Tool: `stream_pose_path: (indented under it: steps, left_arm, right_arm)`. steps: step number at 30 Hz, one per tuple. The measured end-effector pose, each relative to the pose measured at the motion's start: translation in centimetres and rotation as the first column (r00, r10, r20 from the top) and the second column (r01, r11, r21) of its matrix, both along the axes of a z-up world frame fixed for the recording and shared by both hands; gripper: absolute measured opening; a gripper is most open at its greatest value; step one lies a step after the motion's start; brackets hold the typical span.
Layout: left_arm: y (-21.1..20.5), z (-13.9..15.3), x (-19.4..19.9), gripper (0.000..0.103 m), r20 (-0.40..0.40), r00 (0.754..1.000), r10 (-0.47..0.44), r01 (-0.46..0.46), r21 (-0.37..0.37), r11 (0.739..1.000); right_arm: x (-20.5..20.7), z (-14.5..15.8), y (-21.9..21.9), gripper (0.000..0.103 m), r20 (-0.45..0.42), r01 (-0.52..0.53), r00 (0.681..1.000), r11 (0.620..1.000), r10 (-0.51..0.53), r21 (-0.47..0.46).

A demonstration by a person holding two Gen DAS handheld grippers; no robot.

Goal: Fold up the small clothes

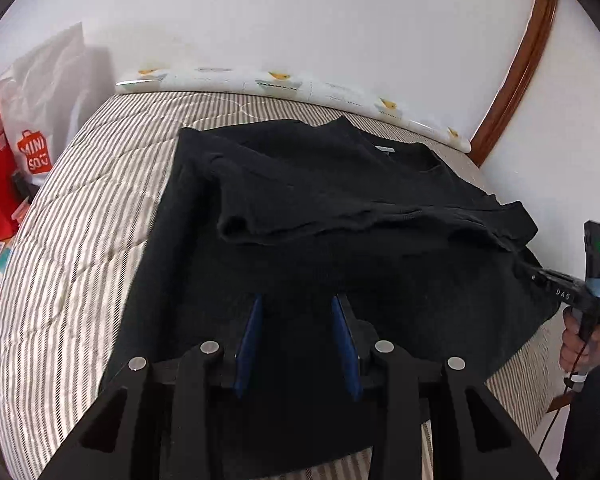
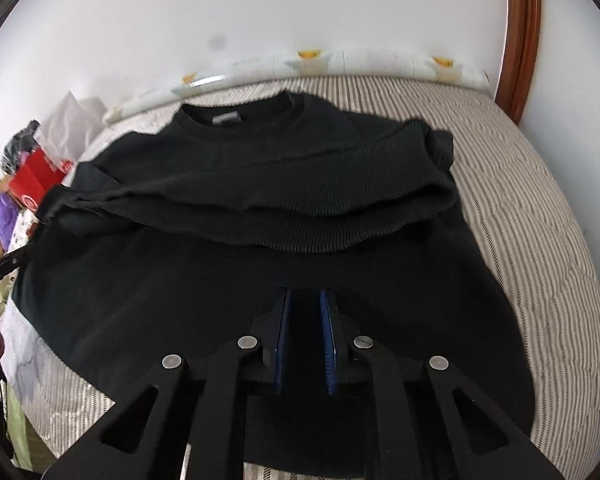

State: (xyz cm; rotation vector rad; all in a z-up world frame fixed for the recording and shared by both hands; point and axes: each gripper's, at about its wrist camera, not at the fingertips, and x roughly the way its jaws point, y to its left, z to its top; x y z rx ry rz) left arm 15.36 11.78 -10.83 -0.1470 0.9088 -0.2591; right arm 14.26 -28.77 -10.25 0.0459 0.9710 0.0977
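Ribbed black knit shirt on striped quilted bedcover

Left claw parted over black shirt on striped bed.

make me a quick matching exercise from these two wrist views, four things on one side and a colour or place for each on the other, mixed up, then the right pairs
Things:
1. sweater
2. bedcover
3. Miniso bag
4. left gripper

Descriptions:
A. grey and white stripes
B. white, with an orange logo, left of the bed
C. black, spread flat with its sleeves folded across the chest
D. blue pads apart, over the near hem of the garment

Pairs: 1-C, 2-A, 3-B, 4-D
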Motion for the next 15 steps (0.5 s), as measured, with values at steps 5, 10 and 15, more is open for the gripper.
stream_pose_path:
  steps: [5,10,15]
  left_arm:
    - [-1.2,-0.2,2.8,0.034,-0.004,1.000,0.005,-0.005,0.000,1.000]
    - [-2.1,-0.6,5.6,0.034,0.000,1.000,0.017,-0.017,0.032,0.999]
    - [-1.7,-0.8,8.8,0.034,-0.009,0.999,0.046,-0.046,0.045,0.998]
  right_arm:
    - [2.6,-0.4,0.3,0.015,-0.015,0.027,1.000,0.999,-0.027,0.037]
    - [5.4,-0.2,0.1,0.015,-0.004,0.068,0.998,0.997,-0.068,0.044]
    - [8.8,0.3,-0.9,0.014,0.027,0.103,0.994,0.993,-0.104,0.061]
